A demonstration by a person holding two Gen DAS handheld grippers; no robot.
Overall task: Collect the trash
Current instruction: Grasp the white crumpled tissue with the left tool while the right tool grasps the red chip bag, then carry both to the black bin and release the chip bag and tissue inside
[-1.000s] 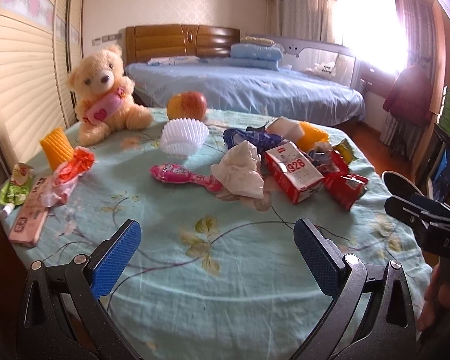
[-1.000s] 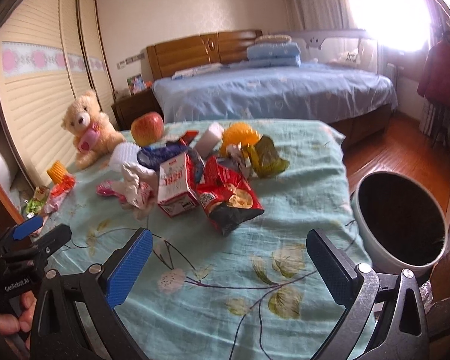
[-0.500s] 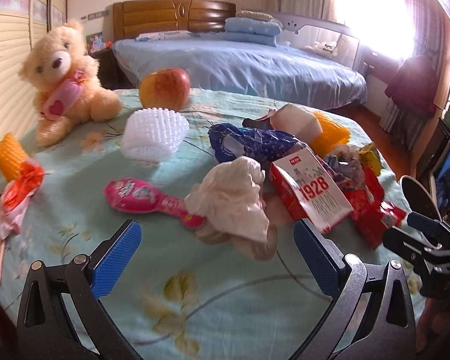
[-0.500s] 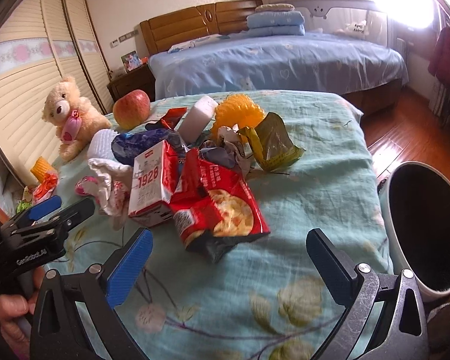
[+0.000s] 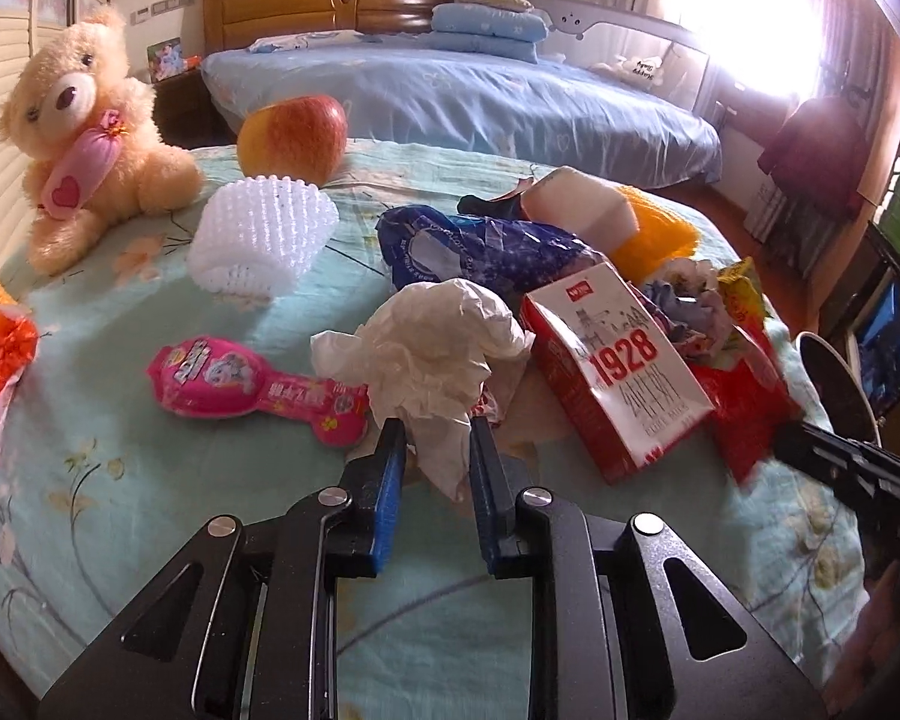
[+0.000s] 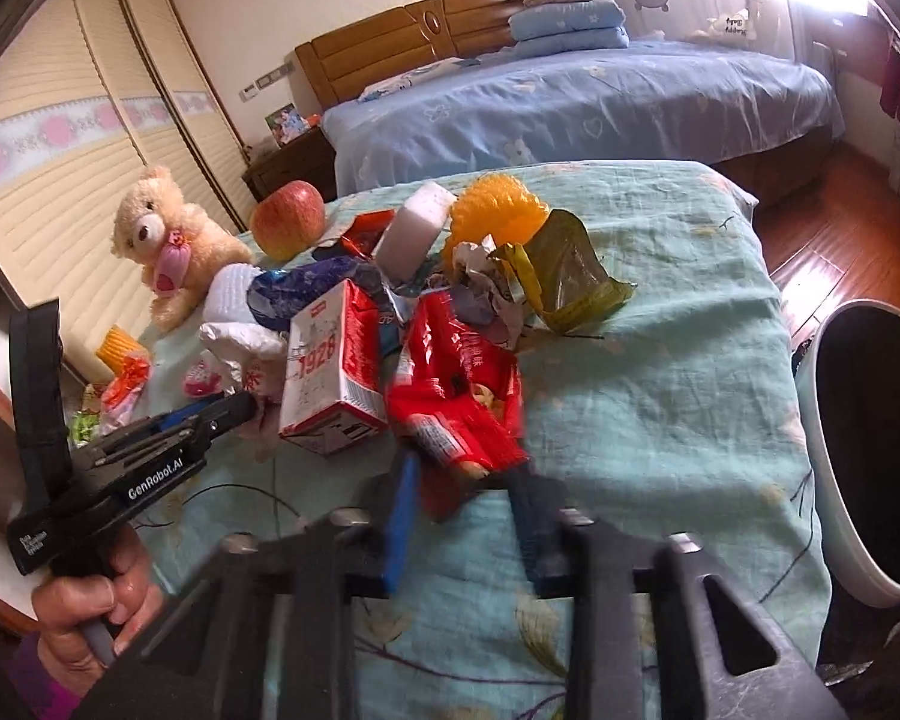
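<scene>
My left gripper (image 5: 432,456) had its blue pads drawn in narrow on the lower fold of the crumpled white tissue (image 5: 432,354), which lay on the teal floral tablecloth (image 5: 150,510) between the pink candy wrapper (image 5: 258,387) and the red-and-white 1928 carton (image 5: 615,384). How firmly the pads bit I could not make out, since the paper's tail hid their inner faces.

My right gripper (image 6: 465,498) was smeared by motion; its fingers stood close on either side of the near end of the red snack bag (image 6: 456,396), and the bag's bottom edge was hidden between them, so a real grip was beyond telling. The white bin (image 6: 858,438) stood off the table's right edge, cut by the frame.

Behind the carton, the heap overlapped: a blue wrapper (image 5: 480,246), a white block (image 5: 576,210), something orange (image 5: 654,234), and an olive bag (image 6: 570,276), each partly covered. The apple (image 5: 294,135), white foam net (image 5: 258,234) and teddy bear (image 5: 84,138) sat apart at the back left.
</scene>
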